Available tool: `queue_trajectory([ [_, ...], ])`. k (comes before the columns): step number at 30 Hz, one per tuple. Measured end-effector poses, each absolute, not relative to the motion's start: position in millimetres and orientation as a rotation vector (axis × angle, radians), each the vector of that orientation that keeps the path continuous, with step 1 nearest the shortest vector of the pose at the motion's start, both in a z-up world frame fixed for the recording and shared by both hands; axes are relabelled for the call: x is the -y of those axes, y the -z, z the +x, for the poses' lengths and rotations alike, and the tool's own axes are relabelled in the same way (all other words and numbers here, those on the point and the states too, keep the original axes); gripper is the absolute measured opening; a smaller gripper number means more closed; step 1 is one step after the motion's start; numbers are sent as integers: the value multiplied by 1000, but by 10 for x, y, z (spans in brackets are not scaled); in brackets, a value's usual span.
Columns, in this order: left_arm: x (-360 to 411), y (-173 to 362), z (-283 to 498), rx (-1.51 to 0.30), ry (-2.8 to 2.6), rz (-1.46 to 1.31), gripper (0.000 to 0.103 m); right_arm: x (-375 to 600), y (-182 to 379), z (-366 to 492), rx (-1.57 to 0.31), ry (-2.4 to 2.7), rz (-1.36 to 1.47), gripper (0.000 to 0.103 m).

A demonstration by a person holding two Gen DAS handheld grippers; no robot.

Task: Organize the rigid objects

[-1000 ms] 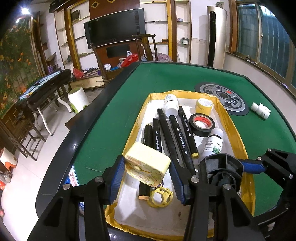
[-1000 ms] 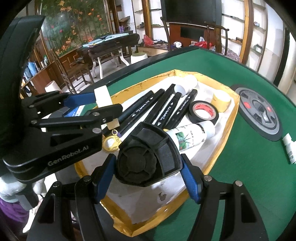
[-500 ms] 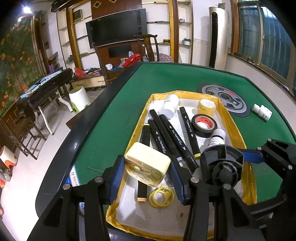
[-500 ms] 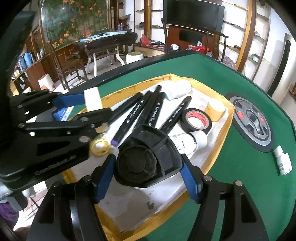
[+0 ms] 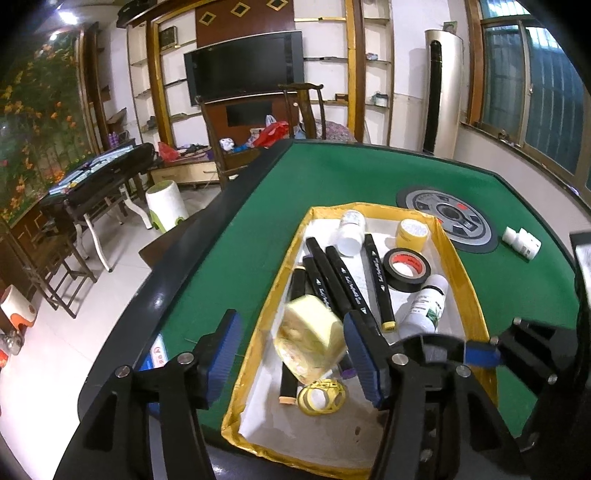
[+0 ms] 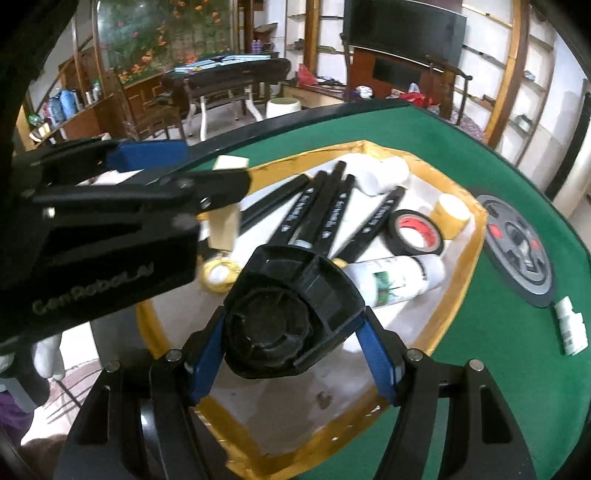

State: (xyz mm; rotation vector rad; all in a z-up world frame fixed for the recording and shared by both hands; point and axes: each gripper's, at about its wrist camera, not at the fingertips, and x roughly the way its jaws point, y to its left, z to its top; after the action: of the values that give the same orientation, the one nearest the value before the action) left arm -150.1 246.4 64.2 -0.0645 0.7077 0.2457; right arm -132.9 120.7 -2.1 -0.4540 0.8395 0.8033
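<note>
Even indoor light, strong fisheye bend, patches of motion blur

A ceiling lamp (image 5: 66, 15) flares at the upper left; the window (image 5: 532, 81) looks dim and bluish. Straight shelves bow toward black corner vignettes. The pale yellow block (image 5: 310, 341) smears with motion blur, as does the left gripper (image 6: 173, 184) in the right wrist view. Shadows stay soft.

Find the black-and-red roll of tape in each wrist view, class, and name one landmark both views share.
Left wrist view: black-and-red tape roll lies right of centre in the yellow-rimmed tray, right of the black markers.
Right wrist view: upper right of centre, again right of the markers.
Shared landmark: the grey disc on the green table.
</note>
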Motion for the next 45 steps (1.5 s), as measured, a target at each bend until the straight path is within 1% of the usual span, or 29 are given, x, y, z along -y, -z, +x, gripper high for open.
queue_trajectory([
  [2, -2467, -680, -1538, -692, -270, -59, 69, -1214, 43, -1353, -863, -834, -444, 68],
  [5, -2447, -726, -1583, -669, -299, -49, 71, -1222, 32, -1420, -857, -838, -439, 69],
  [8, -2406, -777, -1618, -653, -311, -40, 71, -1168, -27, -1455, -839, -837, -417, 75],
  [18, -2177, -929, -1744, -596, -338, 6, 72, -793, -271, -1514, -763, -794, -308, 75],
  [20, -2121, -977, -1768, -575, -348, 18, 78, -680, -295, -1514, -752, -779, -279, 75],
  [23, -2040, -1037, -1804, -545, -364, 34, 80, -507, -351, -1472, -740, -752, -225, 76],
  [25, -1986, -1071, -1810, -534, -371, 46, 82, -407, -375, -1445, -730, -737, -195, 79],
  [27, -1942, -1094, -1810, -527, -372, 55, 82, -299, -373, -1433, -717, -718, -174, 82],
  [45, -1218, -1116, -1588, -533, -306, 194, 83, 579, -326, -1126, -696, -589, -37, 82],
])
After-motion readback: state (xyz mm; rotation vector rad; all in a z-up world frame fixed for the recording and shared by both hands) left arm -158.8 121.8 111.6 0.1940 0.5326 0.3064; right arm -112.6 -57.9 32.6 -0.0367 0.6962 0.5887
